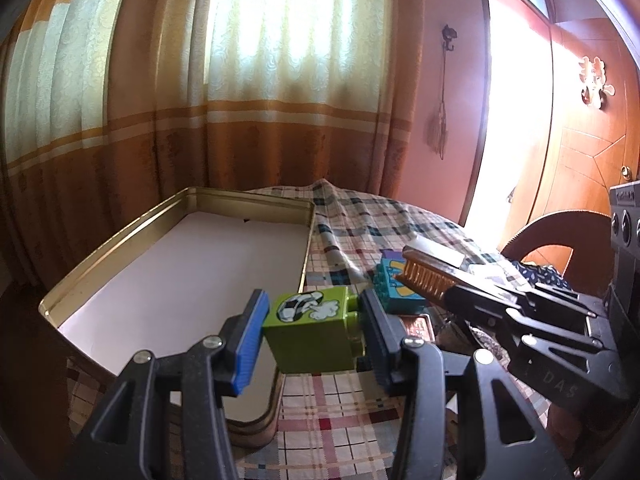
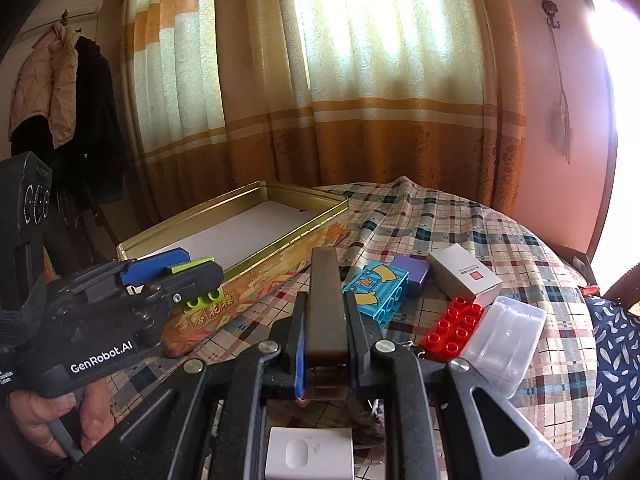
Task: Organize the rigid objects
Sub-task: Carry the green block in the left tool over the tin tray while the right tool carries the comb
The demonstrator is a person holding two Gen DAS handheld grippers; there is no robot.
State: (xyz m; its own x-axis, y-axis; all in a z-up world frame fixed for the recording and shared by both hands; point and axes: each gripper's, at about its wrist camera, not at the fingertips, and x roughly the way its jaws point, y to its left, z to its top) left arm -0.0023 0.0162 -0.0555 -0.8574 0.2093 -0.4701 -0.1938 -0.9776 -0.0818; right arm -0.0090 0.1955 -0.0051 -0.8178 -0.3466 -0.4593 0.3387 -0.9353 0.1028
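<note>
My left gripper (image 1: 314, 334) is shut on a green toy brick (image 1: 316, 326) with a football picture, held above the near right corner of an open gold tin (image 1: 176, 216) lined with white paper. It also shows in the right wrist view (image 2: 188, 270), beside the tin (image 2: 256, 256). My right gripper (image 2: 326, 336) is shut on a long brown comb-like bar (image 2: 326, 304), which shows in the left wrist view (image 1: 428, 276) with copper teeth. A teal brick (image 2: 378, 290), a purple brick (image 2: 414, 272) and a red brick (image 2: 454, 326) lie on the checked cloth.
A white box (image 2: 464, 274) and a clear plastic lid (image 2: 506, 336) lie right of the bricks. A white charger-like block (image 2: 310, 454) sits under my right gripper. Curtains hang behind the round table; a wooden chair back (image 1: 560, 232) stands at the right.
</note>
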